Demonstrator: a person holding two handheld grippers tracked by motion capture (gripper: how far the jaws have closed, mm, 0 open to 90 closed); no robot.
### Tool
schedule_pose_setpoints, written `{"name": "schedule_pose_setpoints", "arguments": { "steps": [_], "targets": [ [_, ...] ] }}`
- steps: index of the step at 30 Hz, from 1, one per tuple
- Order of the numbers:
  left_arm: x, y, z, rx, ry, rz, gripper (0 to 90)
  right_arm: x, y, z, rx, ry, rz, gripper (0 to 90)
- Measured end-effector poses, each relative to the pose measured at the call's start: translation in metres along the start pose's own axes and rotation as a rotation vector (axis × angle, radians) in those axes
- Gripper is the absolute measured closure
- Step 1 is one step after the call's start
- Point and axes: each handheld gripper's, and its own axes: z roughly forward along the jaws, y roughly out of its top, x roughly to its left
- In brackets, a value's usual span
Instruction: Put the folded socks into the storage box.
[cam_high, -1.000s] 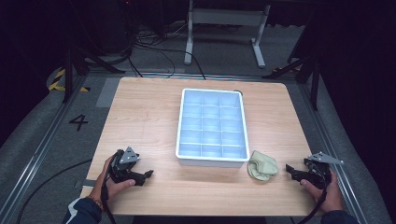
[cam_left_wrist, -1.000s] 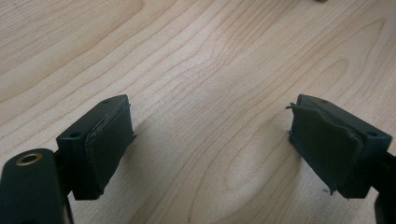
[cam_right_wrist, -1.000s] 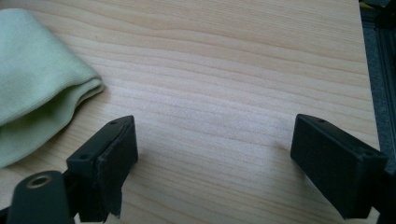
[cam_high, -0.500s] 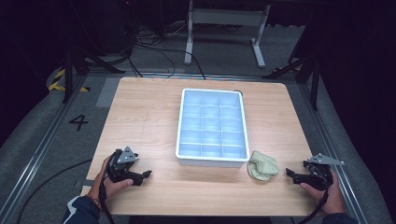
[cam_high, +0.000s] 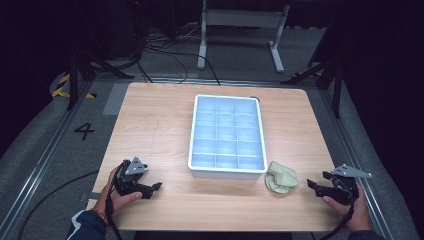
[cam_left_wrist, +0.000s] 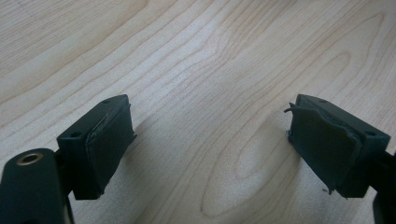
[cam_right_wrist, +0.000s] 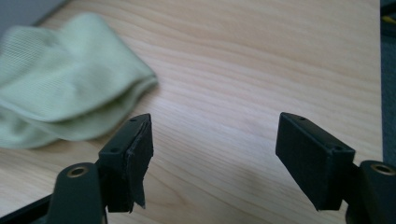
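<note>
Since a second ago, nothing on the bench (cam_high: 165, 125) is shifting, but my right gripper (cam_right_wrist: 212, 158) fingers have been closing partway on air, the left gripper (cam_left_wrist: 210, 154) released. Near the right lies the cloth (cam_right_wrist: 60, 98), soft, light; I'm judging a raised fold best.

Both grippers are black: the left gripper (cam_high: 156, 186) and the right gripper (cam_high: 311, 184) each carry a grey three-cornered plate on top and trail a black cable. Their blocky jaws bear worn, fraying pads (cam_left_wrist: 111, 140) and small screw holes. A dark blue sleeve (cam_high: 87, 225) with a red-edged cuff covers the left forearm.
</note>
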Motion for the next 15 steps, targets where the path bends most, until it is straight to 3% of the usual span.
{"name": "schedule_pose_setpoints", "arguments": {
  "steps": [5, 15],
  "targets": [
    [0.0, -0.001, -0.002, 0.01, 0.003, 0.0, 13.9, 0.015, 0.009, -0.006, -0.044, 0.047, -0.047, 30.8],
    [0.001, -0.002, -0.002, 0.0, 0.007, -0.001, 13.9, 0.073, 0.031, -0.004, -0.087, 0.194, -0.218, 36.5]
  ]
}}
